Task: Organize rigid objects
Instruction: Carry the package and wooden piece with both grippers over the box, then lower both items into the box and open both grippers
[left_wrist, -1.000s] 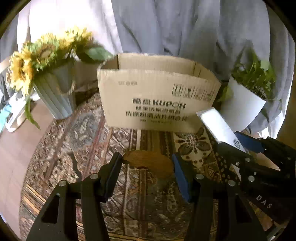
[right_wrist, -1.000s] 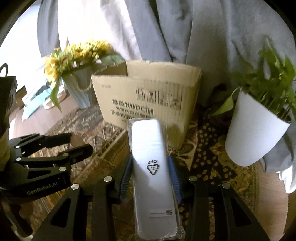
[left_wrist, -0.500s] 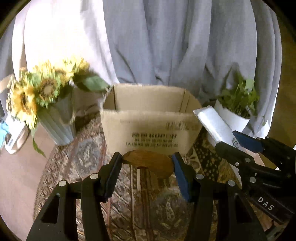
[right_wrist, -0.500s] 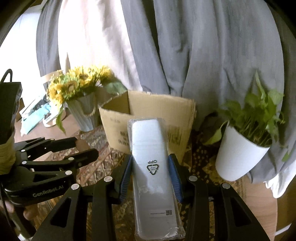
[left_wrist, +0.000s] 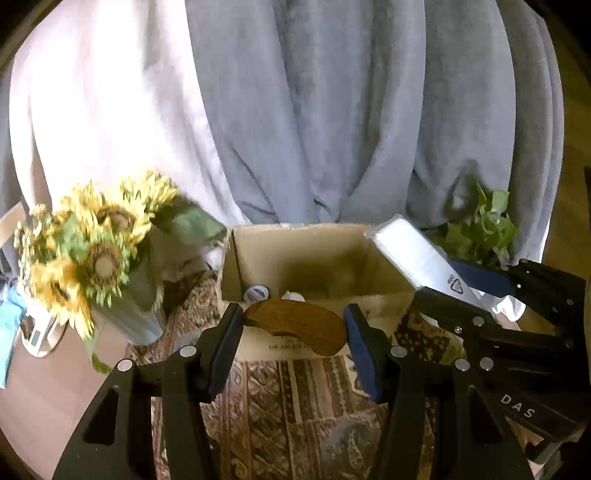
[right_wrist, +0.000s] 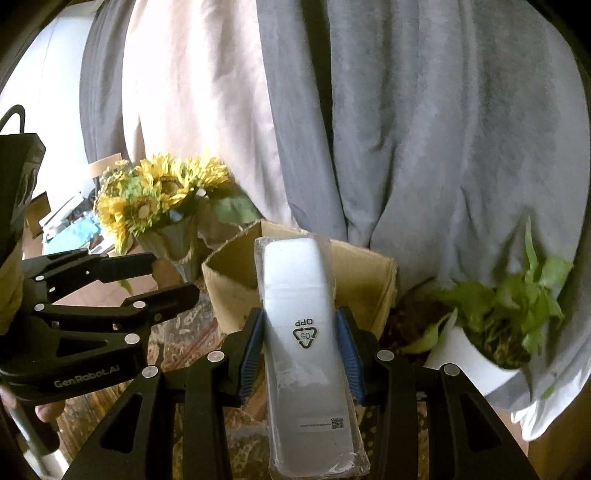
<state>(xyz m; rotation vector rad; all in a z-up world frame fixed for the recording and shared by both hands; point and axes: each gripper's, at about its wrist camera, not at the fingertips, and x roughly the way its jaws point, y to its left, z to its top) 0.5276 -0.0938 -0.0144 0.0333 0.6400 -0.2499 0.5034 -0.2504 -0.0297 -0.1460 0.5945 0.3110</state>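
Grey and white curtains (left_wrist: 332, 110) fill the upper half of both views. Below them, at centre frame, stands one open brown cardboard box (left_wrist: 317, 258) on a patterned brown cloth covering the worktop (left_wrist: 295, 406). Left of the box is one vase of yellow sunflowers (left_wrist: 92, 254); right of it is one green plant in a white pot (right_wrist: 480, 354).

The right gripper (right_wrist: 301, 347) shows at bottom centre of the right wrist view, its two blue-padded fingers (right_wrist: 349, 354) pinching one white oblong bar wrapped in clear plastic (right_wrist: 303, 332), which lies lengthwise between them and juts out beyond the tips, in front of the box.

The left gripper (left_wrist: 293, 332), at lower centre of the left wrist view, has its two fingers (left_wrist: 360, 347) pressed against the ends of one curved brown wooden piece (left_wrist: 295, 325), held crosswise in front of the box's near wall.
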